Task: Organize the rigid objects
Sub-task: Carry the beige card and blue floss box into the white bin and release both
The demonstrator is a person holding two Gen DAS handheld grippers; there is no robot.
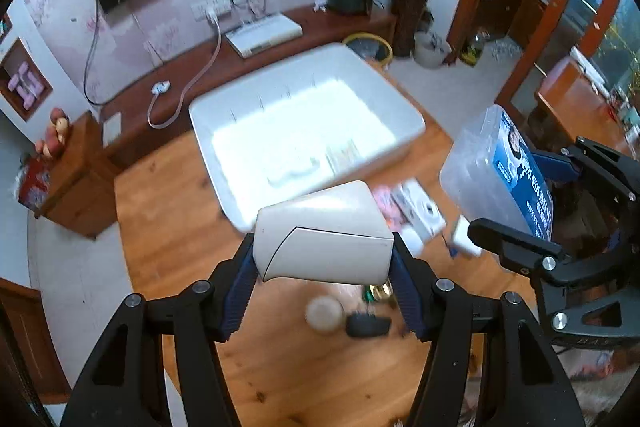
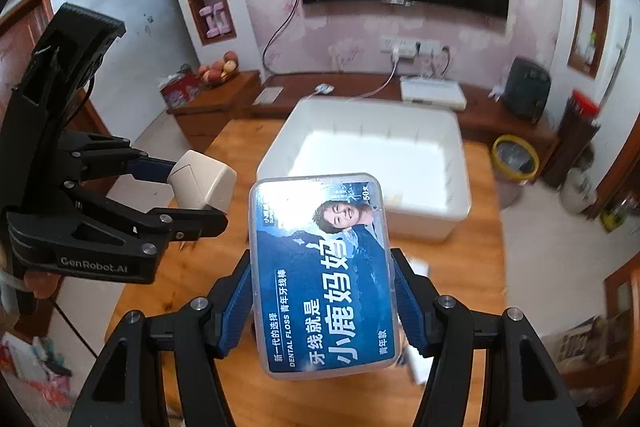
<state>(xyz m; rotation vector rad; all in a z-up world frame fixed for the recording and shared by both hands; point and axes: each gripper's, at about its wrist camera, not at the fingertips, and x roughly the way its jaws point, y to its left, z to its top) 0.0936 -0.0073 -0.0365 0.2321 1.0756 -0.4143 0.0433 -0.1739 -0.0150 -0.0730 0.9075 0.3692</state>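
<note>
My left gripper [image 1: 324,263] is shut on a white plastic case [image 1: 324,231] and holds it above the wooden table [image 1: 168,211]. It also shows in the right wrist view [image 2: 202,181]. My right gripper [image 2: 324,291] is shut on a clear dental floss box [image 2: 324,275] with a blue label, held in the air; it shows at the right of the left wrist view [image 1: 500,171]. A large white bin [image 1: 304,123] stands on the table just beyond both grippers [image 2: 372,163], with a few small items on its floor.
On the table below the grippers lie a small white camera [image 1: 420,211], a pink item [image 1: 386,205], a round lid [image 1: 324,313], a black object [image 1: 368,325] and a white block [image 1: 466,237]. A TV cabinet [image 1: 256,63] runs behind the table.
</note>
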